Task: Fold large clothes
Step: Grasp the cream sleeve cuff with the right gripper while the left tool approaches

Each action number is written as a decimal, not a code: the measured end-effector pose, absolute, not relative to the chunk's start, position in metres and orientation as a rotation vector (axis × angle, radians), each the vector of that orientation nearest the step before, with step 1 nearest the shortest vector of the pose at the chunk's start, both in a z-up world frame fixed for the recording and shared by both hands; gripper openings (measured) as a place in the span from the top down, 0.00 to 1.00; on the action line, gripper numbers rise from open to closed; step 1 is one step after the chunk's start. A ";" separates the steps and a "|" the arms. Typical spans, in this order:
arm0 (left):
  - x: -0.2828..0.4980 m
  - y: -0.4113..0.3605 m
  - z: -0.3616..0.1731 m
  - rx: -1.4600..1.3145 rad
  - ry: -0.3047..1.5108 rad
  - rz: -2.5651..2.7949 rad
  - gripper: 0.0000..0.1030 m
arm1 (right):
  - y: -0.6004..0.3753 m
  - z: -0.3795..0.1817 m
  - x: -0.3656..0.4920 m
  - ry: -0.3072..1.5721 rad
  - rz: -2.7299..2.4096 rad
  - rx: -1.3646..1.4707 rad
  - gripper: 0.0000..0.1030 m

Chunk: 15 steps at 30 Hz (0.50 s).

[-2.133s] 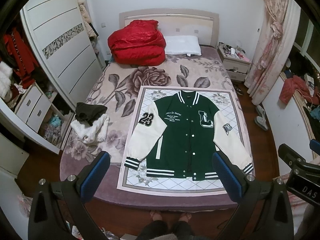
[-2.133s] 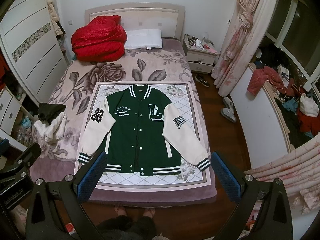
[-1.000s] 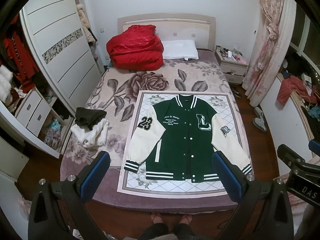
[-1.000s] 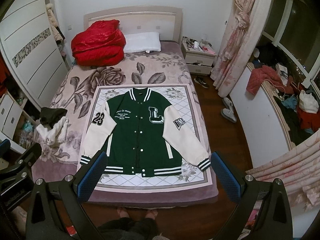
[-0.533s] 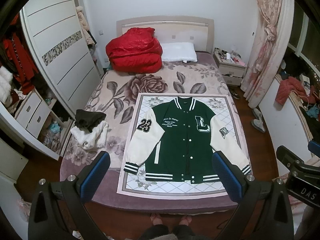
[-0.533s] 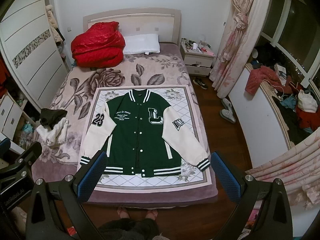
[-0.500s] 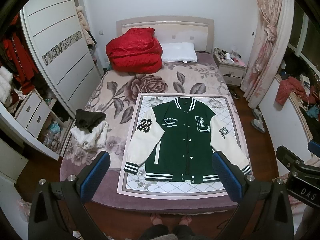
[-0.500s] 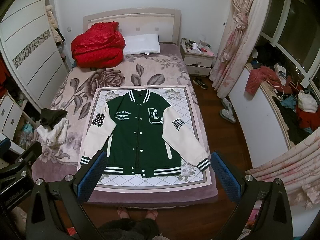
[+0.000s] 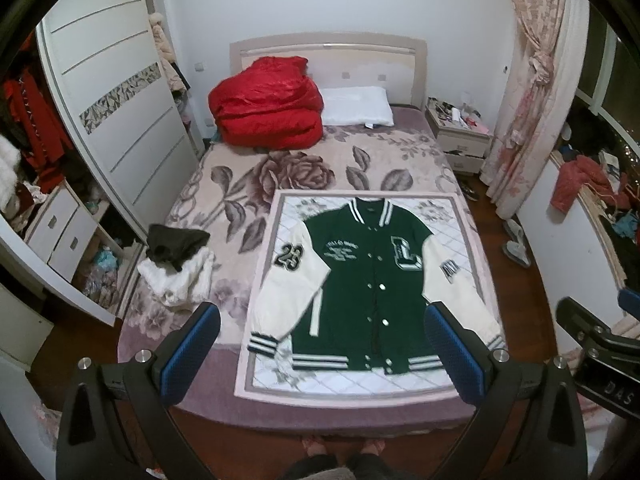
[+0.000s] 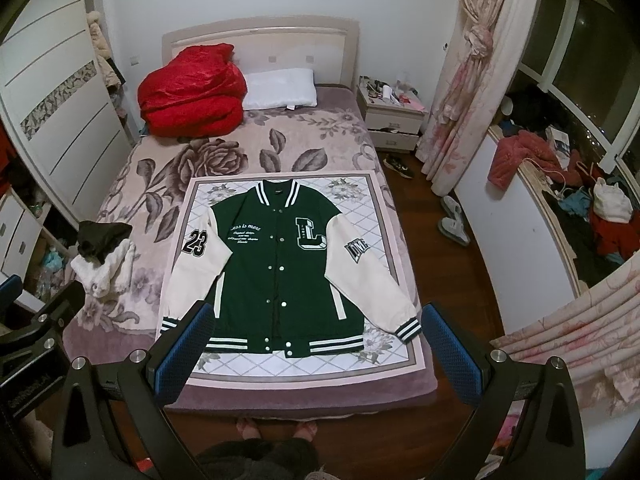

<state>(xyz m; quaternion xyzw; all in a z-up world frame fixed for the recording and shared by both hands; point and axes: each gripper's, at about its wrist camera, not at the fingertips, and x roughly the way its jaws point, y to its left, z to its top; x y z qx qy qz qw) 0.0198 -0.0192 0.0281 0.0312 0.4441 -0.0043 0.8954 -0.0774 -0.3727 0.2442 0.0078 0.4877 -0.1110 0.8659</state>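
Observation:
A green varsity jacket [image 9: 368, 280] with cream sleeves lies flat and face up on a white quilted mat [image 9: 280, 376] at the foot of the bed; it also shows in the right wrist view [image 10: 276, 264]. Its sleeves slant down and outward, its front is buttoned. My left gripper [image 9: 322, 354] is open and empty, held high above the bed's foot edge. My right gripper [image 10: 314, 350] is open and empty, also high above the foot edge. Neither touches the jacket.
A red quilt [image 9: 268, 112] and white pillow [image 9: 356, 106] lie at the headboard. A pile of dark and white clothes [image 9: 176, 264] sits at the bed's left edge. A wardrobe [image 9: 112, 120] stands left, a nightstand [image 9: 460, 140] and curtains [image 9: 528, 92] right. My feet [image 10: 276, 428] stand on the wooden floor.
Both grippers have risen and pulled back a little, so the bed and jacket look smaller and lower in the frames. The jacket has not moved. Both grippers stay open.

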 end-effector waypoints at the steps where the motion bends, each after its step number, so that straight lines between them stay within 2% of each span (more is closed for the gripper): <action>1: 0.027 -0.018 0.022 0.076 0.916 0.001 0.00 | -0.375 0.241 -0.072 1.026 -0.239 0.033 0.00; 4: 0.054 -0.015 -0.007 0.113 0.890 0.029 0.00 | -0.398 0.210 -0.047 1.030 -0.242 0.134 0.00; 8: 0.091 -0.011 -0.074 0.185 0.894 0.065 0.00 | -0.444 0.116 -0.018 1.143 -0.333 0.318 0.00; 9: 0.104 -0.015 -0.097 0.205 0.907 0.074 0.00 | -0.460 0.091 -0.015 1.166 -0.352 0.378 0.07; 10: 0.110 -0.015 -0.115 0.217 0.920 0.082 0.00 | -0.475 0.062 -0.014 1.189 -0.378 0.426 0.24; 12: 0.126 -0.019 -0.156 0.239 0.967 0.099 0.00 | -0.507 0.001 -0.014 1.268 -0.452 0.507 0.42; 15: 0.146 -0.027 -0.222 0.259 1.051 0.119 0.00 | -0.561 -0.090 -0.023 1.310 -0.526 0.704 0.40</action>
